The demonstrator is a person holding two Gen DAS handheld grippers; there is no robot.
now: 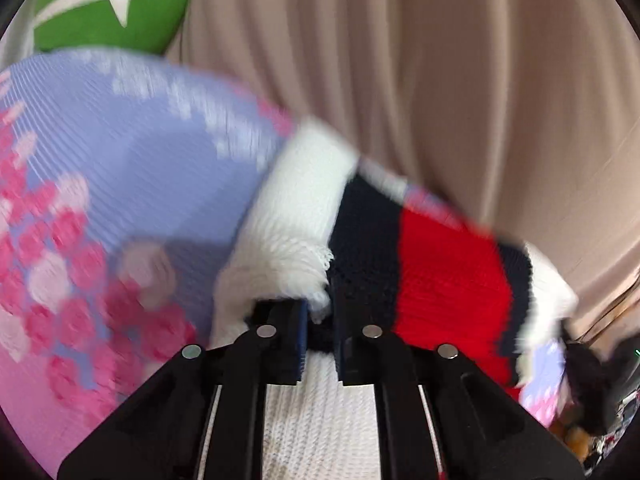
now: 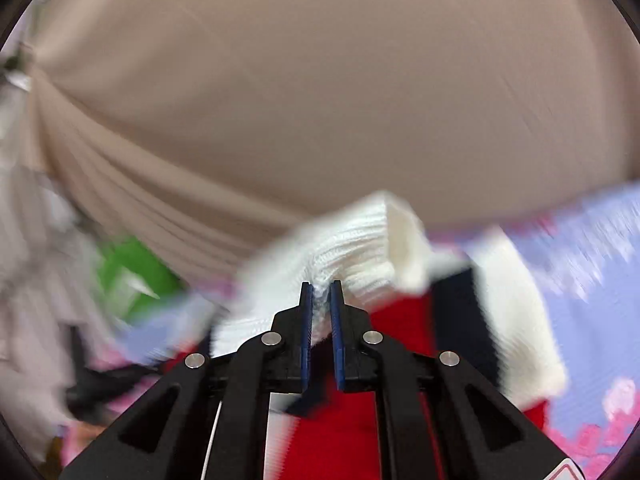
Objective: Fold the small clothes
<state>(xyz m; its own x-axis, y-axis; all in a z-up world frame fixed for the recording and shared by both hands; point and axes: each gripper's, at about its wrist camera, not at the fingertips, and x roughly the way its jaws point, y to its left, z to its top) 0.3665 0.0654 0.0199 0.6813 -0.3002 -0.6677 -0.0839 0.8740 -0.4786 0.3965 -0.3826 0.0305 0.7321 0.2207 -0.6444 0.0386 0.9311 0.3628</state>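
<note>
One small knit sweater, white, navy and red, lying on the lilac floral mat. It looks soft, floppy and light, so grab hems or corners. Two tools: left tool pinching its edge, right tool pinching the white ribbing.

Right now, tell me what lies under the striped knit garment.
Under the striped knit garment lies a lavender mat with pink flowers, showing past both ends. The part directly beneath is covered. Both grippers, left and right, pinch the knit.
</note>
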